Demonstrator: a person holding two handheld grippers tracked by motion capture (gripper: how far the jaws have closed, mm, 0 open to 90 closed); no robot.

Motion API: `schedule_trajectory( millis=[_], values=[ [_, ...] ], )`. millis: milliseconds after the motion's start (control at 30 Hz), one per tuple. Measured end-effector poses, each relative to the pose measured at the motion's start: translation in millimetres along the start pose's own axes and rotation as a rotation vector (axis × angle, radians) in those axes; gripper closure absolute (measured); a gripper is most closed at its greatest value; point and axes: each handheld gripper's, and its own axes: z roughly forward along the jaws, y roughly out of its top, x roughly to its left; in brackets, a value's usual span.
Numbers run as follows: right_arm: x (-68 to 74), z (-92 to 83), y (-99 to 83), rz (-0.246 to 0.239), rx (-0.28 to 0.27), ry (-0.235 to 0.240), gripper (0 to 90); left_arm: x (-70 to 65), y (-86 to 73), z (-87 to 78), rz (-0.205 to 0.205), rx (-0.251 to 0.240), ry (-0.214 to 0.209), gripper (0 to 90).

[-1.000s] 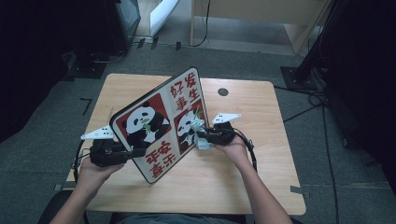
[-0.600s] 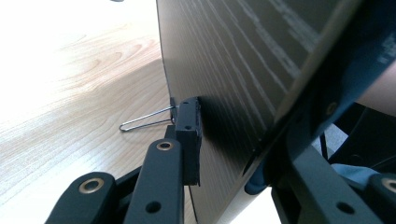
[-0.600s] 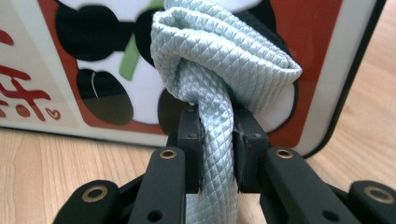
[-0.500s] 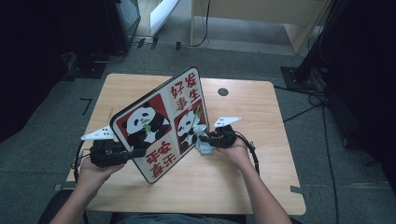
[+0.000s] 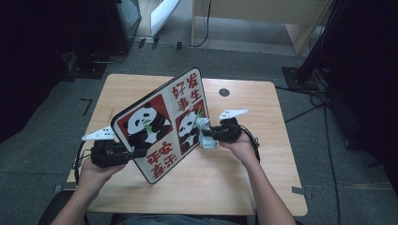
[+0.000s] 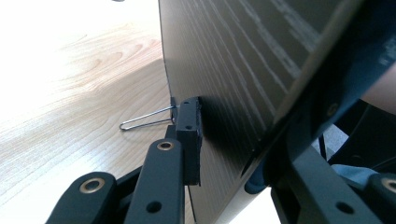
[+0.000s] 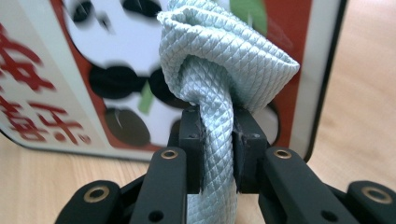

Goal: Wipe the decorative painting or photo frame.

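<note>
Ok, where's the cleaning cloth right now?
The pale blue cloth is bunched in the right gripper, pressed to the right-hand panda picture on the panda board, which the left gripper holds tilted up above the table.

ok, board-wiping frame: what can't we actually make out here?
- Cloth contact with the panda board: high view too small; in the right gripper view the bunched cloth covers the spot.
- Board's printed face: left gripper view looks at its dark back.
- Wire clip behind the board: partly hidden by the left gripper.
- Red characters: blurred in the right gripper view.
</note>
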Motion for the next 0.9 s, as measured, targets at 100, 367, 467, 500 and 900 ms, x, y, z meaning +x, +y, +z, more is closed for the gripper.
schedule_trajectory(
  millis=[100, 367, 467, 500, 900],
  values=[
    [5.7, -8.6, 14.3, -0.002, -0.027, -0.004, 76.9, -0.1, -0.1, 0.1, -0.001, -0.001, 0.001, 72.1],
    [25.6, -20.2, 48.4, -0.058, -0.052, -0.006, 77.0, -0.6, -0.9, 0.2, -0.005, -0.007, 0.004, 72.4],
    [31.9, -23.7, 59.8, -0.072, -0.074, 0.004, 77.0, -0.9, -1.4, 0.2, -0.007, -0.010, 0.004, 72.4],
    [34.3, -25.1, 63.8, -0.075, -0.080, 0.009, 77.0, -1.0, -1.7, 0.2, -0.010, -0.012, 0.004, 72.3],
    [67.8, -38.9, 113.4, -0.147, -0.167, 0.041, 77.1, -4.1, -3.5, 0.1, -0.019, -0.018, 0.013, 72.4]
  ],
)
